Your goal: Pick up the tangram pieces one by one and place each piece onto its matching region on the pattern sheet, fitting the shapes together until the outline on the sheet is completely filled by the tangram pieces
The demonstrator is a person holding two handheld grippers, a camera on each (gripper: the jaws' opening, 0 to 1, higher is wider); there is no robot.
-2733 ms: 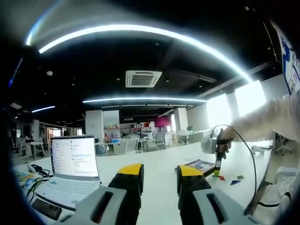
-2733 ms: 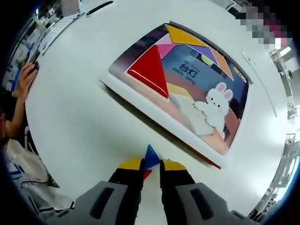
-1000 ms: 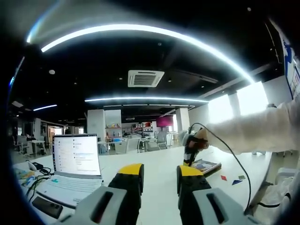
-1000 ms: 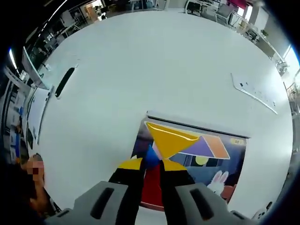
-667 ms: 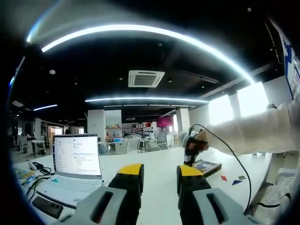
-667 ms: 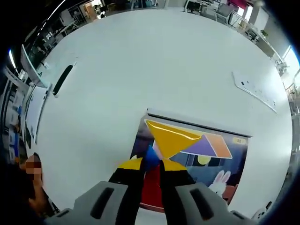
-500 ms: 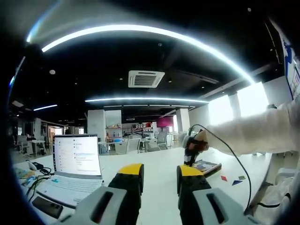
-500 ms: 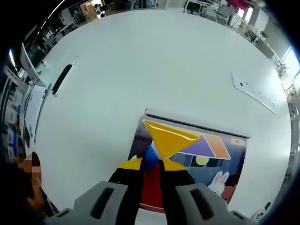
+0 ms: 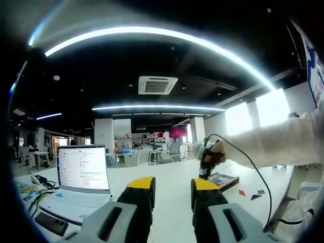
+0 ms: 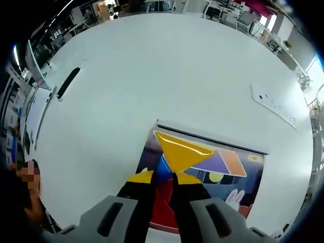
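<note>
Left gripper view: my left gripper (image 9: 172,188) hangs over the table (image 9: 174,205), jaws apart, empty; laptop (image 9: 76,185) near the left edge.

Right gripper view: my right gripper (image 10: 163,177) pinches the blue triangle (image 10: 162,167) over the pattern sheet (image 10: 223,174), beside the yellow triangle (image 10: 183,150) and red triangle (image 10: 161,207).

The pattern sheet (image 10: 243,174) is dark blue with a white rabbit, carrying a yellow triangle (image 10: 183,150), a purple piece (image 10: 215,163), an orange piece (image 10: 233,161) and a red triangle (image 10: 161,205); a blue triangle (image 10: 163,167) sits between yellow-tipped black jaws. The table (image 10: 167,66) is white; near its edge lie small red, blue and green pieces (image 9: 250,193).
</note>
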